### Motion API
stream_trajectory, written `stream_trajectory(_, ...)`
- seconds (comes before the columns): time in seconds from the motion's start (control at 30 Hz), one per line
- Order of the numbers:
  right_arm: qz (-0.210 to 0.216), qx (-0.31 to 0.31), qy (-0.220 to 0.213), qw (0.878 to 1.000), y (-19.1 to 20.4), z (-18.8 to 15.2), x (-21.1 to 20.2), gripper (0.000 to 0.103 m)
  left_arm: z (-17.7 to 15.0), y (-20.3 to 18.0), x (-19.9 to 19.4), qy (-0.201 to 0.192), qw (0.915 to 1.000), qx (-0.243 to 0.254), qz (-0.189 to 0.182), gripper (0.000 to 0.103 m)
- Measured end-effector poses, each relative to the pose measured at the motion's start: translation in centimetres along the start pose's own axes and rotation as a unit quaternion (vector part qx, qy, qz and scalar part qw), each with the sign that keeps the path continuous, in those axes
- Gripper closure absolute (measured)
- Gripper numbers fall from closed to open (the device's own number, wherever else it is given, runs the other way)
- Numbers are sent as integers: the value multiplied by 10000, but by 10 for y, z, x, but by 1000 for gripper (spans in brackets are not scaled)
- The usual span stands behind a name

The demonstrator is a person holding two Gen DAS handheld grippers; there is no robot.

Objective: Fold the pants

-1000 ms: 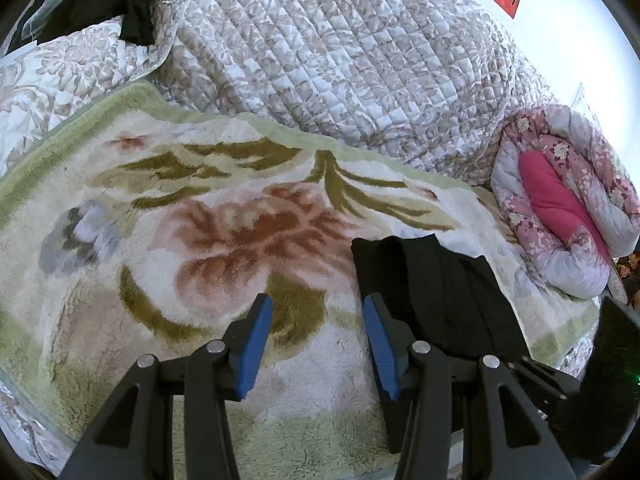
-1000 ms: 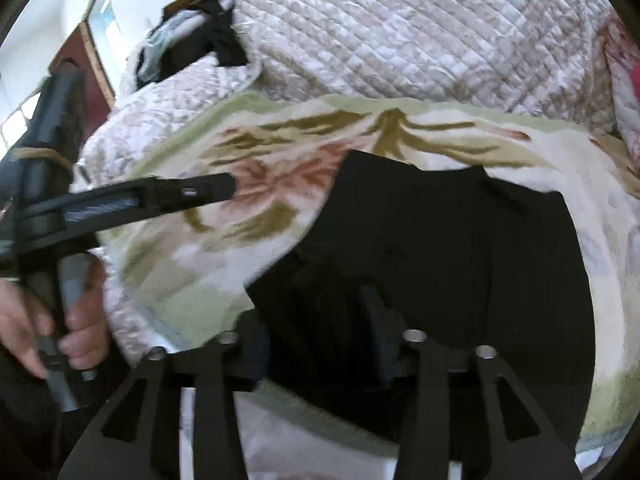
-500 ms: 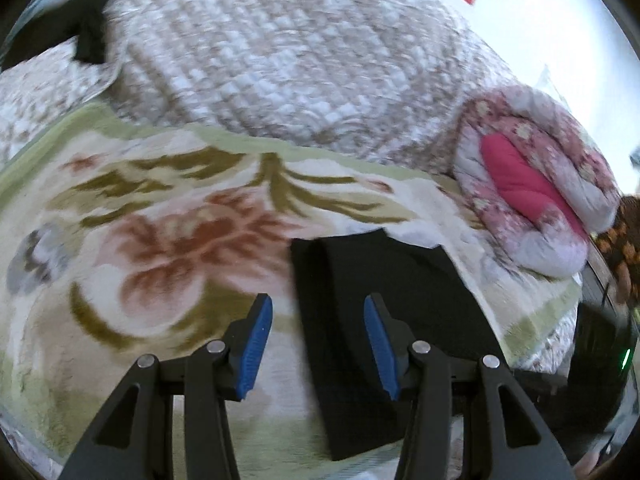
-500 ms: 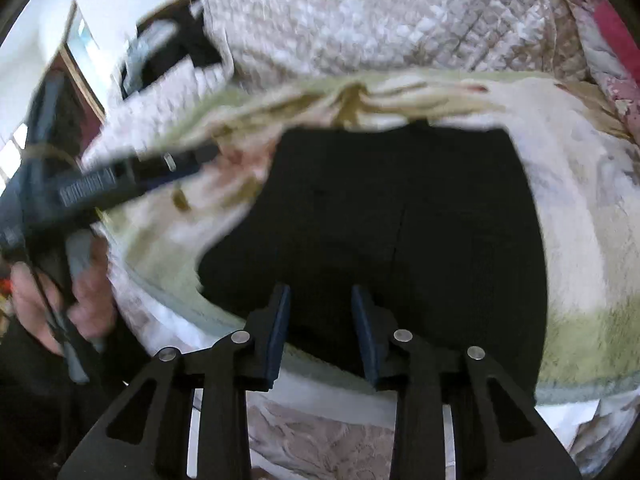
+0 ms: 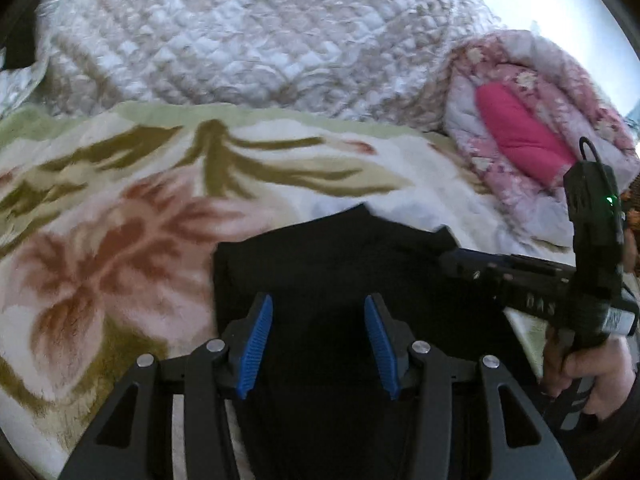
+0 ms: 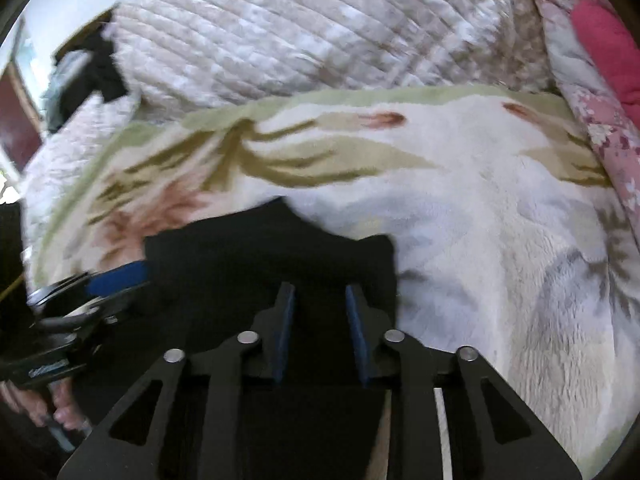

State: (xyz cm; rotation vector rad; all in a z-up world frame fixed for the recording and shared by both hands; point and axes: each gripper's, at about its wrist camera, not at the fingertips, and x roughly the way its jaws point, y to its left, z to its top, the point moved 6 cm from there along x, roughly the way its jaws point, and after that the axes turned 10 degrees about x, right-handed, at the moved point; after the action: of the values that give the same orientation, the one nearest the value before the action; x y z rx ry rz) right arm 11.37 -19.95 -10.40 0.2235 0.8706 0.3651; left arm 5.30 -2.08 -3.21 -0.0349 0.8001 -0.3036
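Black pants (image 5: 320, 268) now sit lower centre, folded compact; both grippers (image 5: 318, 344) (image 6: 320, 332) have closed in, jaws spread, gripping nothing.

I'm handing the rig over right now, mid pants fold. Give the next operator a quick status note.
Left gripper: open, empty, fingers over the black pants.
Right gripper: open, empty, also over the pants.
Pants: lying as a compact dark block on the floral blanket, near its front edge; quilt piled behind.
Done: the pants look already folded down, though the layers are hard to tell apart.
Left: probably one more fold or a tidy-up; check the uneven far edge first.
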Motion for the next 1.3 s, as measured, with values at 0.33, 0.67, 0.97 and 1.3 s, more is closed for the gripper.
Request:
stream_trajectory(0.33,170,532,-357,9978,-21,10,-11,103,-1,6,0,-160,9997,-150,-97,50)
stream_trajectory(0.67,295,156,-745,9967,-1,-34,-74,84,-8,-5,-46,-335,9994,16,89,53)
stream_trajectory(0.97,146,-554,-535,9969,30,-105,-84,82,-60,-45,-74,-262,9991,335,-68,52)
stream_trajectory(1.3,63,-466,-595,9971,25,-101,-78,79,-66,-32,-62,-101,9995,197,228,44)
